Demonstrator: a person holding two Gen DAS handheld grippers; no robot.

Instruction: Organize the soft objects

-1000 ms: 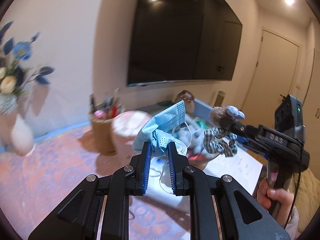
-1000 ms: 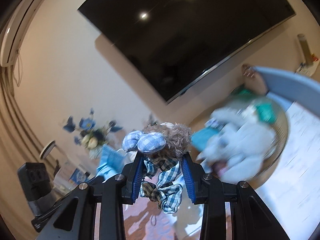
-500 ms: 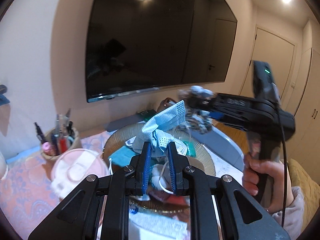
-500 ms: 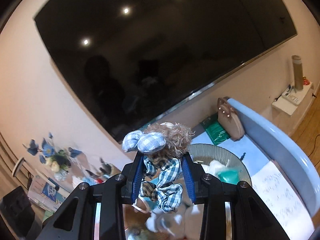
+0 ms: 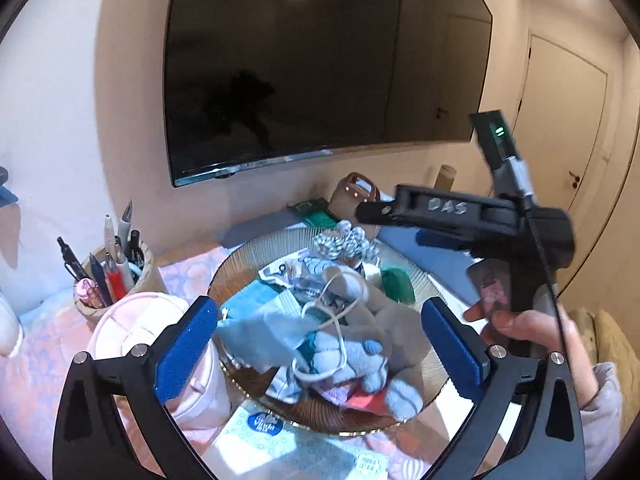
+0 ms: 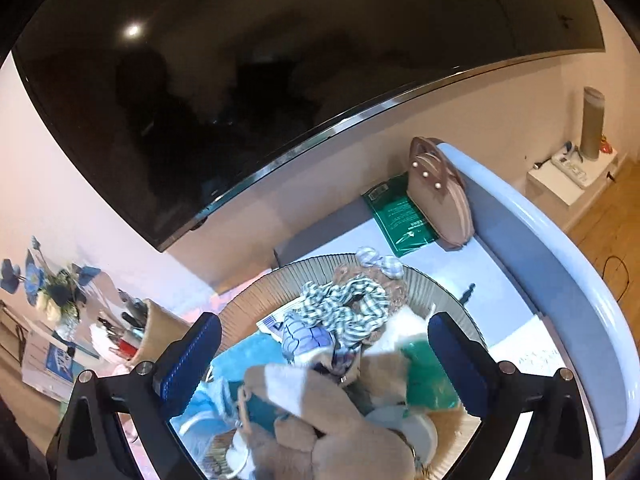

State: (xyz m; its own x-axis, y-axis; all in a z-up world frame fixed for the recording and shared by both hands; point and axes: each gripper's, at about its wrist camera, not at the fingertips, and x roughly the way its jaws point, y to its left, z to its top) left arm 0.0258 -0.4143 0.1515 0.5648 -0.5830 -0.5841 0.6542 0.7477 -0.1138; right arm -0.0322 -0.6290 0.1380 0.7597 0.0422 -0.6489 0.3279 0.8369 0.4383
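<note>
Beneath the wall television, both grippers, left gripper [image 5: 320, 344] and right gripper [image 6: 324, 360], are opening empty above the ribbed bowl [image 5: 240, 264]; its limp face mask [image 5: 256, 332] likely needs pinching at a fold

- A large black flat television screen [image 5: 320, 68] hangs on the cream wall above the table.
- A round tan pen cup [image 5: 138, 276] full of pens and markers stands left of the bowl.
- A pale pink round lidded container [image 5: 160, 344] sits just beside the cup.
- A brown curved-top handbag [image 6: 438, 196] rests by the wall, touching a flat green packet [image 6: 404, 216].
- Blue artificial flowers [image 6: 44, 284] stand far left.
- A white panel door [image 5: 560, 128] is on the right.
</note>
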